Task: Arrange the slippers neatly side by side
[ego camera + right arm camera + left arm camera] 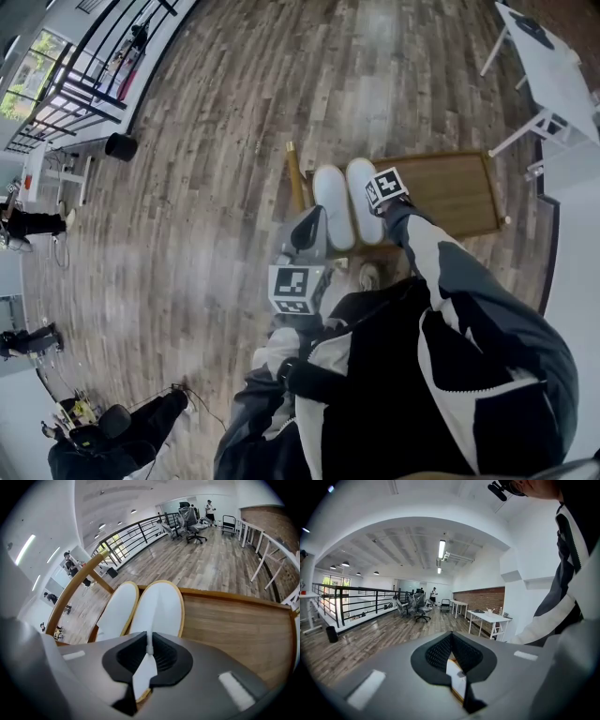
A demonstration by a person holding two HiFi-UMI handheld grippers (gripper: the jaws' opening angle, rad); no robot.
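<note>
Two white slippers with tan sole edges lie side by side on a low wooden table (450, 192), toes pointing away from me. In the right gripper view the left slipper (115, 613) and the right slipper (159, 609) touch along their inner edges. My right gripper (149, 644) is shut on a thin white fold at the near end of the right slipper (364, 202). My left gripper (307, 230) hovers just beside the left slipper (333, 206), tilted up toward the room. Its jaws (451, 637) are shut, and only a sliver of white slipper shows below them.
A curved wooden rail (70, 592) rises at the table's left end. White desks (553, 75) stand at the far right, and a black bin (120, 146) sits by the railing at the left. Office chairs (423, 609) and people are far off. My jacket sleeve (469, 309) covers the lower right.
</note>
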